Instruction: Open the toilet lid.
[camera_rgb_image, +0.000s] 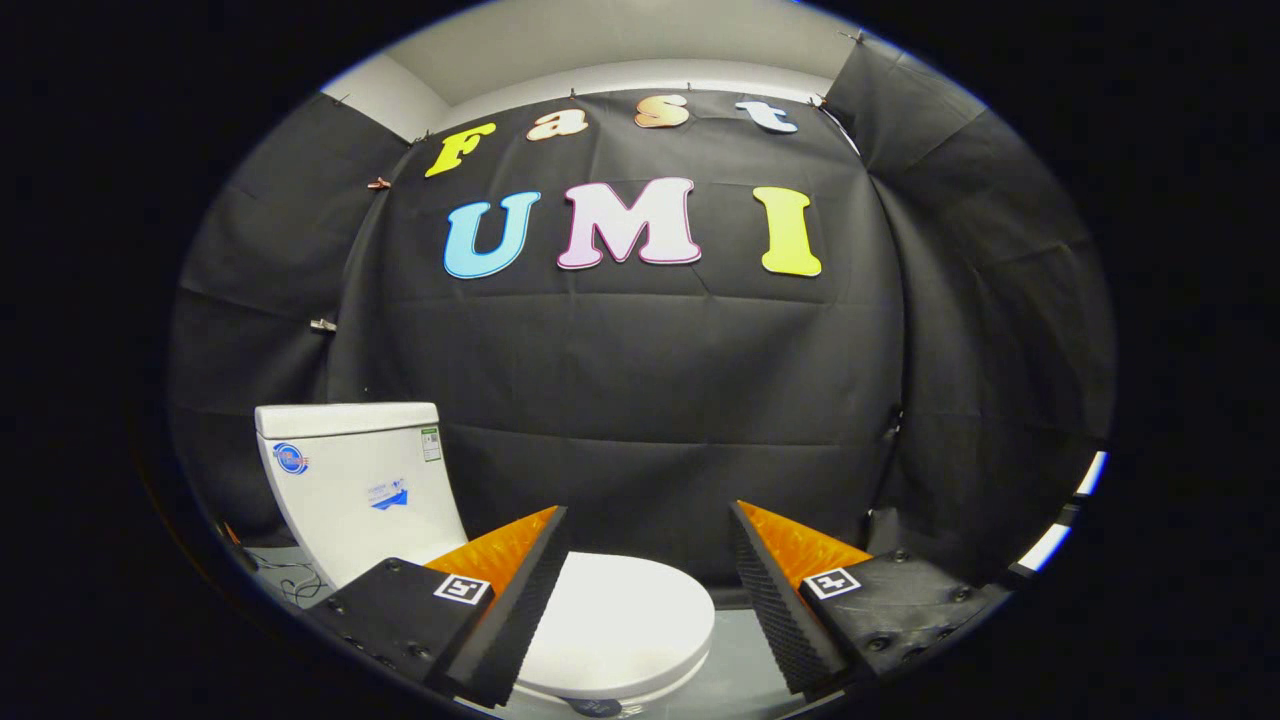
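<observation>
A white toilet stands on the floor to the left, its tank (355, 480) upright against the black cloth wall. Its white lid (615, 620) lies flat and closed over the bowl. My gripper (650, 520) is open, held above the lid, with nothing between its fingers. The left finger (530, 590) overlaps the lid's left part; the right finger (775, 600) is off the lid's right edge. I cannot tell how far above the lid the fingers are.
Black cloth walls close in the booth behind and to both sides. Grey floor (735, 665) shows to the right of the toilet. Some cables (285, 580) lie on the floor left of the tank.
</observation>
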